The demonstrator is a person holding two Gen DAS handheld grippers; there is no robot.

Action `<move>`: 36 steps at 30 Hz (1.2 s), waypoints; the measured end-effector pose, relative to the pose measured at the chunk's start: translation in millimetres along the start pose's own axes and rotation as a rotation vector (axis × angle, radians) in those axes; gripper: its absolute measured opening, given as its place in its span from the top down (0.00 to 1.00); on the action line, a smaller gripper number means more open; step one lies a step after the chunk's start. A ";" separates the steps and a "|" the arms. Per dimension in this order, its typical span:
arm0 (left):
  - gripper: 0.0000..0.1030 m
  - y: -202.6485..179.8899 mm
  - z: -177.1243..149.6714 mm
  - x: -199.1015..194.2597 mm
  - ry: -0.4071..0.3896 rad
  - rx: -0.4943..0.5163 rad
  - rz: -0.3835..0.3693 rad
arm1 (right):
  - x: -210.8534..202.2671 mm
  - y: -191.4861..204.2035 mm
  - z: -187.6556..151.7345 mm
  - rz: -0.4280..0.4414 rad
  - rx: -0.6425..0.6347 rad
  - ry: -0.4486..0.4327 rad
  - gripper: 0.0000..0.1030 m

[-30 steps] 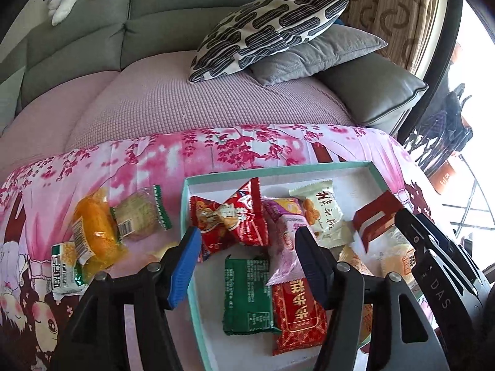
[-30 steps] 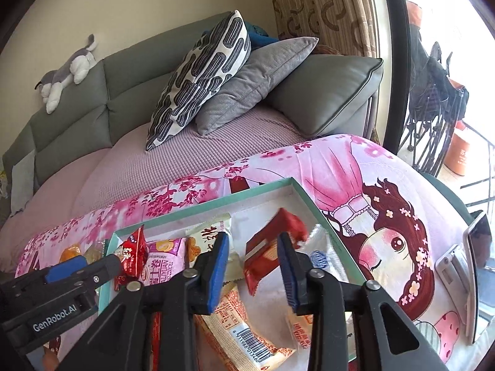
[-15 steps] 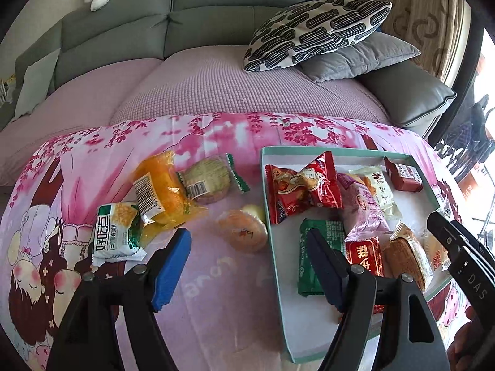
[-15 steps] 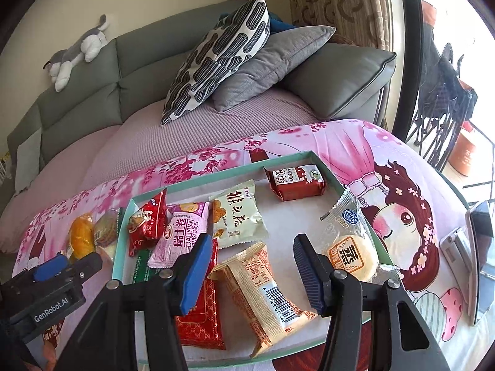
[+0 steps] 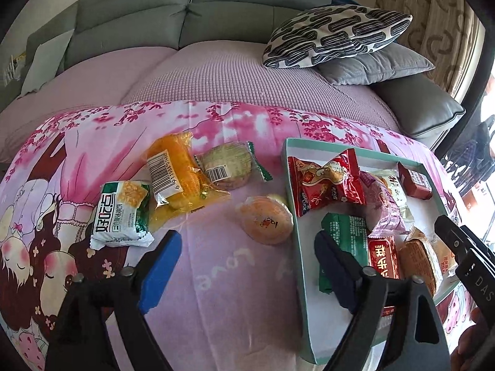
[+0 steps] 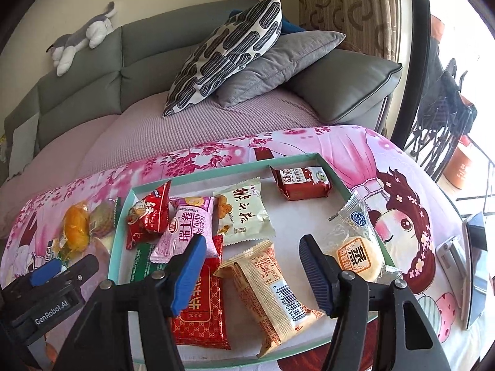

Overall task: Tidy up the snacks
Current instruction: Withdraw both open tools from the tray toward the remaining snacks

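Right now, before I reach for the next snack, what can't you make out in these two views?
- Green packet: left wrist view, lower part behind the left gripper finger; right wrist view, mostly under the pink Swiss-roll packet.
- Red packet: label partly hidden by the right gripper finger.
- Teal tray: near corner cut off by the frame edge.
- Round orange pastry: label too blurred to read.

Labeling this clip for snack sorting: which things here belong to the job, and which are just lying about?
Job:
teal tray
packets in it, e.g. dark red packet
loose snacks: orange pastry, yellow packet, green-white packet, round green cake

Lying about:
patterned cushion
plush toy
phone
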State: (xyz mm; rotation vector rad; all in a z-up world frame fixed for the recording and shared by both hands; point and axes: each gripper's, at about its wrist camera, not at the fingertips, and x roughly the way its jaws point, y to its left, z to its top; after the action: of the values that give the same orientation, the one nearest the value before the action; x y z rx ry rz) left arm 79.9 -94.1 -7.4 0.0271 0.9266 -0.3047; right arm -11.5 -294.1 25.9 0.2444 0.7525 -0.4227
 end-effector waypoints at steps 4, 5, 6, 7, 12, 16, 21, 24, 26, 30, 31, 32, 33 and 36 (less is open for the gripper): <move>0.08 2.6 -1.9 -0.8 -0.020 -0.002 0.036 | -1.0 2.3 -0.2 -0.006 -0.009 -0.002 0.26; 0.06 3.7 -2.1 -1.0 -0.024 -0.005 0.041 | -1.6 2.4 0.1 -0.007 -0.010 -0.004 0.24; 0.04 4.7 -2.3 -1.3 -0.029 -0.010 0.047 | -2.1 2.2 0.3 -0.008 -0.010 -0.007 0.20; 0.04 5.6 -2.2 -1.7 -0.035 -0.013 0.051 | -2.7 1.8 0.6 -0.009 -0.009 -0.010 0.18; 0.04 5.3 -1.0 -5.2 -0.067 -0.015 0.061 | -5.4 -1.2 1.5 -0.017 -0.008 -0.037 0.00; 0.04 2.9 -1.2 -3.4 -0.063 -0.003 0.052 | -6.7 -1.4 1.5 -0.010 -0.013 -0.055 0.00; 0.04 6.9 -1.7 -3.5 -0.074 -0.014 0.055 | -9.5 6.9 0.5 -0.008 -0.044 -0.092 0.00; 0.04 15.3 -0.8 -6.9 -0.090 -0.025 0.063 | -9.8 13.8 0.5 0.015 -0.053 -0.100 0.00; 0.04 24.3 1.2 -9.4 -0.098 -0.039 0.078 | -9.7 21.9 -0.1 0.033 -0.066 -0.099 0.00; 0.04 49.0 4.9 -14.2 -0.113 -0.076 0.132 | -10.5 47.5 -2.7 0.098 -0.126 -0.095 0.00; 0.04 56.2 5.7 -15.7 -0.117 -0.087 0.148 | -10.7 53.9 -4.0 0.116 -0.136 -0.094 0.00; 0.04 63.7 6.3 -17.2 -0.120 -0.100 0.163 | -10.9 60.3 -5.3 0.135 -0.146 -0.093 0.00; 0.04 71.4 6.5 -18.7 -0.123 -0.114 0.179 | -11.4 66.8 -6.8 0.152 -0.157 -0.093 0.00; 0.04 94.1 6.9 -23.7 -0.128 -0.156 0.226 | -11.8 84.9 -10.9 0.183 -0.191 -0.090 0.00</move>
State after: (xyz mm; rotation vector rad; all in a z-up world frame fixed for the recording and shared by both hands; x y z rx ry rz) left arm 97.5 0.7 5.4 -0.0312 0.8096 -0.0240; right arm 12.8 -211.4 32.0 0.1132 0.6702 -0.1852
